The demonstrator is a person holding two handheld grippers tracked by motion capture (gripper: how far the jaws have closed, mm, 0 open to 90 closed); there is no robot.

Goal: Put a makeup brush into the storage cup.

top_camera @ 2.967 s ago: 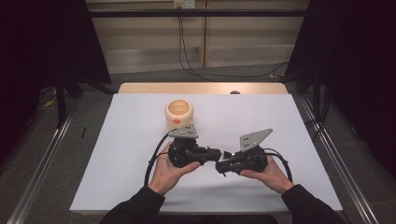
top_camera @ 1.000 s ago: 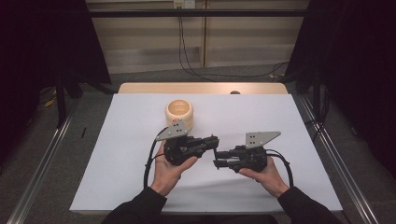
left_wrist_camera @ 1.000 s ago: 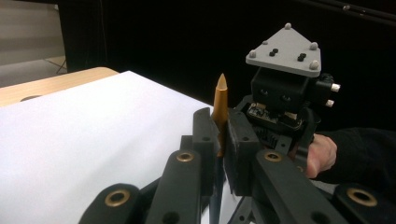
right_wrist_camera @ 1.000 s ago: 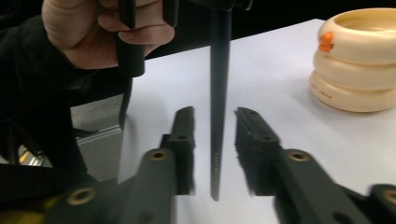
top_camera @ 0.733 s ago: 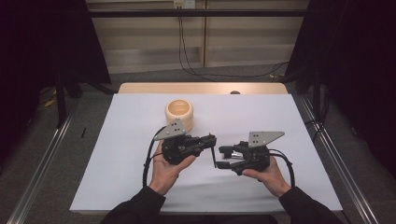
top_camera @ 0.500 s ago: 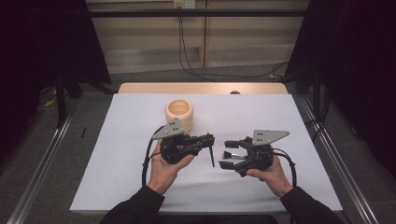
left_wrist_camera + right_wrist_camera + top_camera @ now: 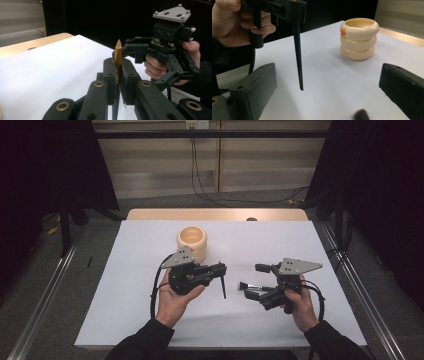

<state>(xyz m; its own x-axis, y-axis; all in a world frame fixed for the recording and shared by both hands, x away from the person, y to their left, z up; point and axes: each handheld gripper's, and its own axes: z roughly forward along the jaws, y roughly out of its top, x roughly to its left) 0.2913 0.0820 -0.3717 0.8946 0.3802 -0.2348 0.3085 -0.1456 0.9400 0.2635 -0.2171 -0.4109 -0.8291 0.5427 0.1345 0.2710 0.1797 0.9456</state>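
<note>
Holding one thin black brush (image 7: 222,285) upright, the left gripper (image 7: 218,270) is clamped on it, handle hanging down. The right gripper (image 7: 252,281) has just spread its jaws; a second brush (image 7: 252,286) lies between them. One cream holder (image 7: 193,241) stands behind on the table (image 7: 125,285).

2 brushes: 1 thin, upright (image 7: 222,285), 1 bristled, lying flat (image 7: 251,286). 1 cream ringed holder (image 7: 192,241). 2 grippers: left (image 7: 220,269), right (image 7: 254,280).
</note>
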